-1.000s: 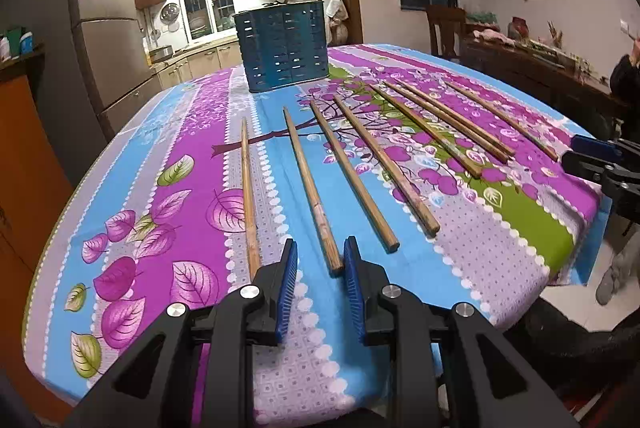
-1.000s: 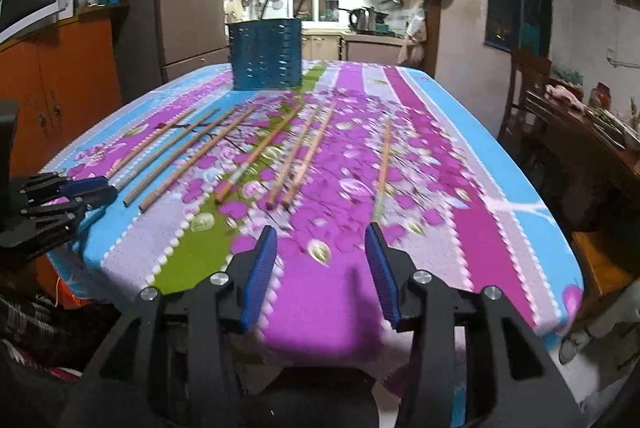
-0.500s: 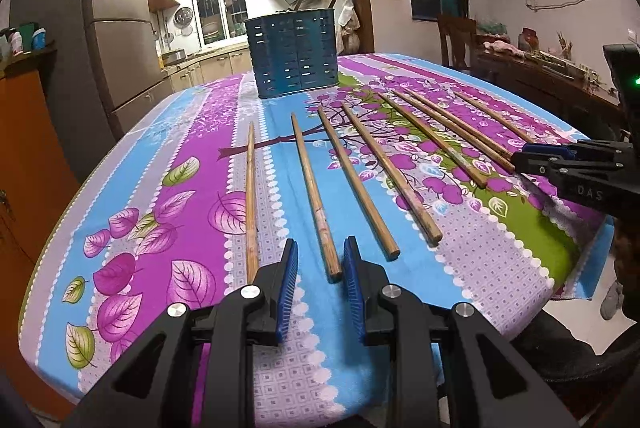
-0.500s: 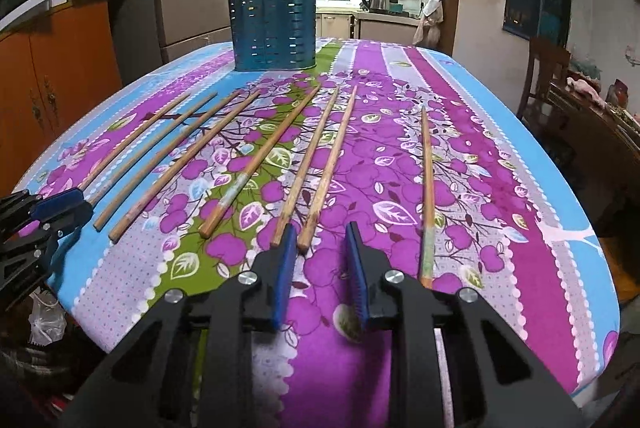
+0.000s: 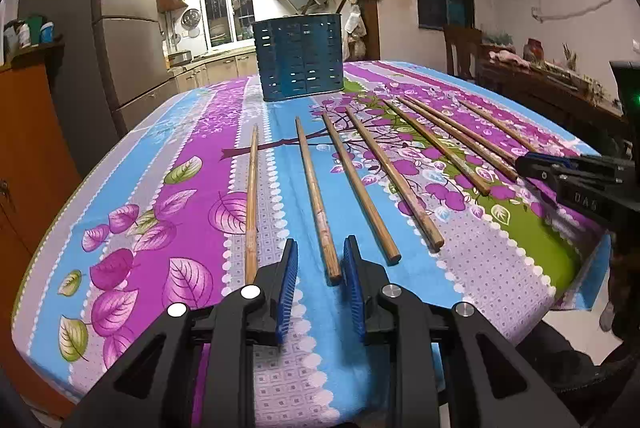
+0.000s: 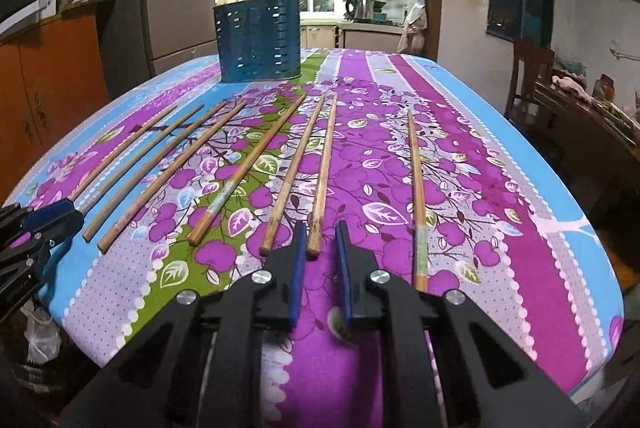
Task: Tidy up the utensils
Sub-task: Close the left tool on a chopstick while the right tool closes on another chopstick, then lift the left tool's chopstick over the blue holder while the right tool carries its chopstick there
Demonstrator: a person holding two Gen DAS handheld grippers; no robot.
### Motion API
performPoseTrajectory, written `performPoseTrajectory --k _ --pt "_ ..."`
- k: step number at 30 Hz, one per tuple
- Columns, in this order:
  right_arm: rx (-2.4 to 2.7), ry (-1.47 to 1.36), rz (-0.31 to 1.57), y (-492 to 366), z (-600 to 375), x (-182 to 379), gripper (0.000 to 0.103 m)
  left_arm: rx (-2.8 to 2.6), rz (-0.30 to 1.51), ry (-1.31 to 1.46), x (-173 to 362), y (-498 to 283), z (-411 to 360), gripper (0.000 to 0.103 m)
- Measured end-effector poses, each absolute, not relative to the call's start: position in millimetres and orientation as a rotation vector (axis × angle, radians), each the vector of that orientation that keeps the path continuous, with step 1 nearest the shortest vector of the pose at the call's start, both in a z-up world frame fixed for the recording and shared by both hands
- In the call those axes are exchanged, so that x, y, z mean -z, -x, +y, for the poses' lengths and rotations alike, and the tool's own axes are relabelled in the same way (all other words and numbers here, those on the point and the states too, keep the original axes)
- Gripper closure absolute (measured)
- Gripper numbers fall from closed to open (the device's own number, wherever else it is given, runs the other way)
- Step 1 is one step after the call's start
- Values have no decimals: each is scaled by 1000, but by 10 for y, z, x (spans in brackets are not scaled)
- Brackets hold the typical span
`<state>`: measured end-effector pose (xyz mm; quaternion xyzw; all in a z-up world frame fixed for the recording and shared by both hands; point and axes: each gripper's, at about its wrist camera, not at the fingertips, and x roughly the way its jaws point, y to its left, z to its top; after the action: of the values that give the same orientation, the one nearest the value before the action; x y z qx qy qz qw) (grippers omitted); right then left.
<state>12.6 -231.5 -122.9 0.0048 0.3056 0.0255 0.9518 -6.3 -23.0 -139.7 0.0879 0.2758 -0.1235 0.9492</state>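
Chopsticks (image 6: 324,164) lie in a loose fan across my floral tablecloth (image 6: 500,188), plain brown wooden sticks, worn and pale near the thick ends that point toward me, their thin tips aimed at the holder. I count eight on the cloth from my right camera: four to the left, one near the middle, a close pair, and a single one off to the right. One blue perforated utensil holder (image 6: 258,38) stands upright at the far side of the table, and two dark handles stick out of its top. My right gripper (image 6: 321,228) sits low over the near end of the right stick of the pair, its blue pads closing with that end between them, not yet pressing. My left gripper (image 5: 321,248) stands slightly apart, the near end of the second stick from the left (image 5: 316,196) between its pads, untouched.
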Motion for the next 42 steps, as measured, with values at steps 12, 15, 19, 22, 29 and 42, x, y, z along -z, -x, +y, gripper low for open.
performPoseTrajectory --k 12,15,19,22,29,42 --pt "-38 -111 590 -4 -2422 1230 98 252 542 -182 1406 107 -241 95" --pt "-33 -107 579 72 -2440 1184 98 233 524 -175 1350 160 -184 95" --pt "-18 -47 535 191 -2389 1045 98 210 484 -174 1227 246 -109 95" --pt "-7 6 491 275 -2353 898 98 200 478 -179 1174 277 -75 95" --pt "-18 63 385 374 -2352 516 98 223 473 -187 903 318 -22 95" --pt "-64 32 258 132 -2567 -88 98 322 435 -45 157 132 201 95"
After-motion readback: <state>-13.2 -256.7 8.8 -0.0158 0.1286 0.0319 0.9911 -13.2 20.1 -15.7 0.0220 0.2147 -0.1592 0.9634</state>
